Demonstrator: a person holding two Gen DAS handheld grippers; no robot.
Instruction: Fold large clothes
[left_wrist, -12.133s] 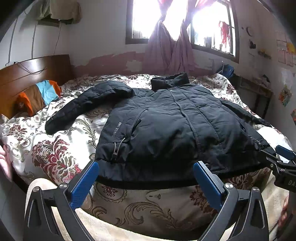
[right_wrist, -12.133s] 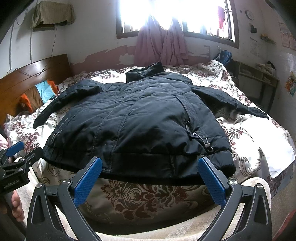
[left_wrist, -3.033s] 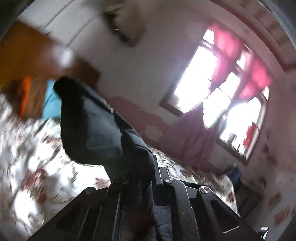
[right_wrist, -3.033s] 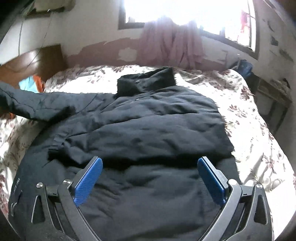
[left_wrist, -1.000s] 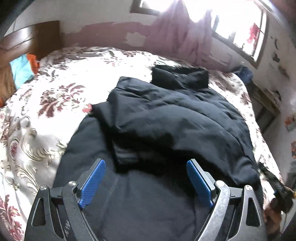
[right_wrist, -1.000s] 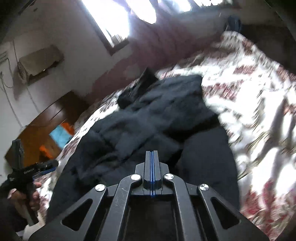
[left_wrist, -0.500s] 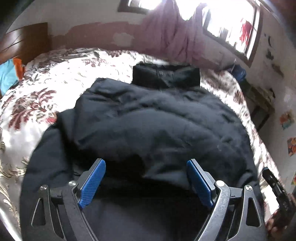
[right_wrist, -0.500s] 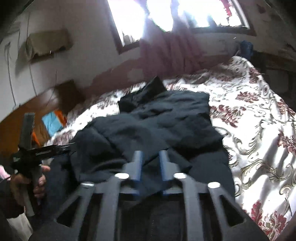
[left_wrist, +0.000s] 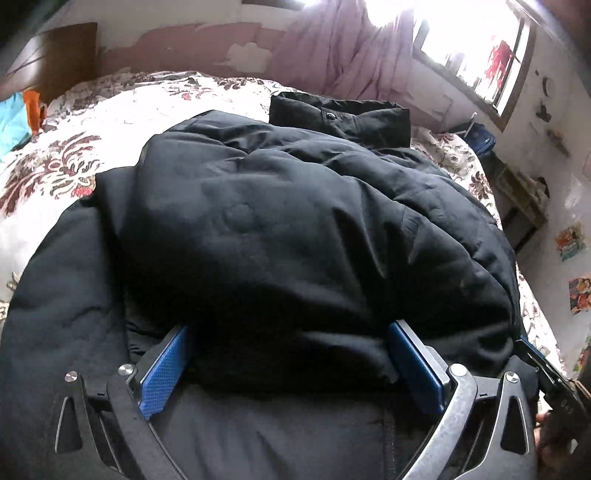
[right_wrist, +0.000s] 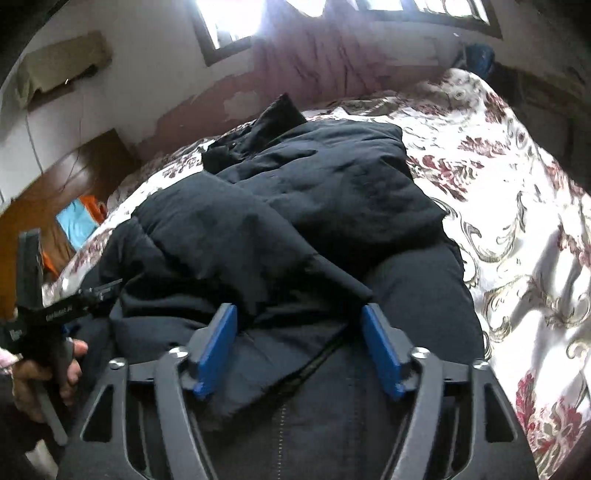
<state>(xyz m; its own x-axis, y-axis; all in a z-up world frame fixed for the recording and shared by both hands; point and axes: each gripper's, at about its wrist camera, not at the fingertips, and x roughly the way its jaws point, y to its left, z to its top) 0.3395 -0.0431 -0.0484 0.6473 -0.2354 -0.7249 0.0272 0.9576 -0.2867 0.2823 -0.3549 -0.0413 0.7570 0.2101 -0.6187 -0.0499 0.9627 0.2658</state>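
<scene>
Indoors, a black padded winter jacket (left_wrist: 295, 229) is lying spread across a bed covered by a white quilt with dark red floral print (right_wrist: 517, 206), both sleeves lying crossed over its chest and its stand-up collar (left_wrist: 340, 118) pointing toward the far wall. In the left wrist view, the left gripper (left_wrist: 291, 363) is hovering low over the jacket's lower half, its blue-padded fingers (left_wrist: 164, 371) spread wide on either side of a bulging fold of sleeve fabric without clamping it. In the right wrist view, the right gripper (right_wrist: 300, 349) is likewise sitting released, its blue pads (right_wrist: 380, 350) standing apart over the zip line near the hem, with the folded sleeve edge resting just beyond them. A person's hand (right_wrist: 48, 373) is gripping the handle of the left gripper at the left edge of that view. A pink curtain (left_wrist: 343, 51) is hanging under a bright window (left_wrist: 469, 40) behind the bed, while a brown wooden headboard (right_wrist: 74, 181) and a blue and orange pillow (right_wrist: 79, 221) are showing at the far left.
</scene>
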